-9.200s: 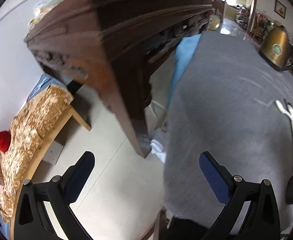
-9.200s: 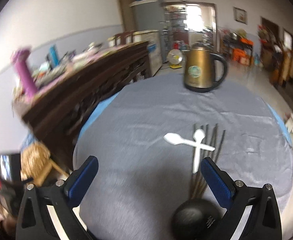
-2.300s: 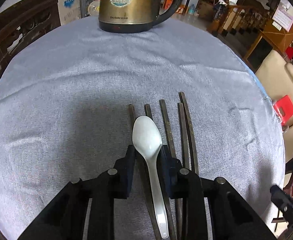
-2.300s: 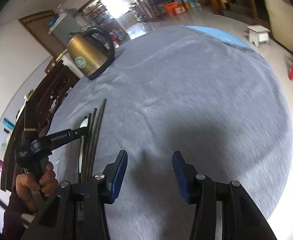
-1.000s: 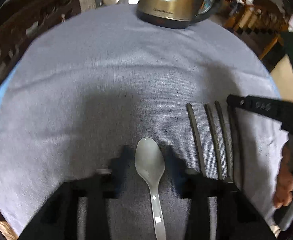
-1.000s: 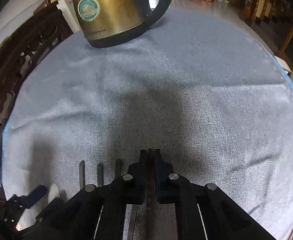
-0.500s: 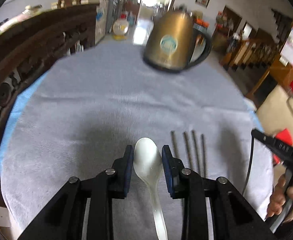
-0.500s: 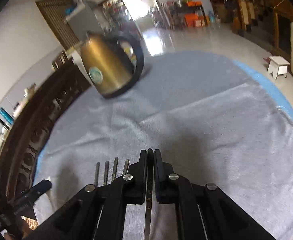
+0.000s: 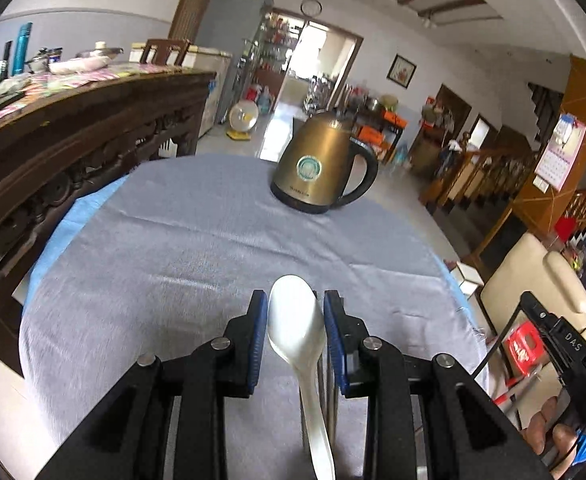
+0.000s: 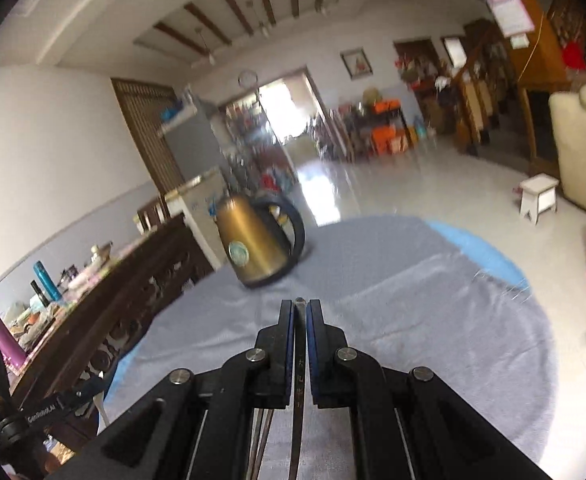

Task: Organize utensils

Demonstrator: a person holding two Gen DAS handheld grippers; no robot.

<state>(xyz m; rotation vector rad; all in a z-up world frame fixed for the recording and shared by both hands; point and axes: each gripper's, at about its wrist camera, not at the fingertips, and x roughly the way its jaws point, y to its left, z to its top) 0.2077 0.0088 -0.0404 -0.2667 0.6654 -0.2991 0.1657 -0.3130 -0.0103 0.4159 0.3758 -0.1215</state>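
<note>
In the left wrist view my left gripper (image 9: 296, 312) is shut on a white plastic spoon (image 9: 297, 324), bowl forward, held above the grey tablecloth (image 9: 181, 256). Dark chopsticks (image 9: 327, 396) show just right of the spoon's handle, below the gripper. In the right wrist view my right gripper (image 10: 300, 314) is shut on a single dark chopstick (image 10: 299, 368) that runs back between the pads; it is lifted above the cloth (image 10: 433, 320). More chopsticks (image 10: 263, 432) lie under the right gripper's left arm.
A brass electric kettle (image 9: 319, 168) stands at the far side of the round table; it also shows in the right wrist view (image 10: 257, 248). A dark carved sideboard (image 9: 73, 136) runs along the left. A cream armchair (image 9: 533, 284) and a red stool (image 9: 523, 346) are off the right edge.
Both grippers have risen and tilted up from the table, each carrying its utensil; the views now show more room and less cloth.
</note>
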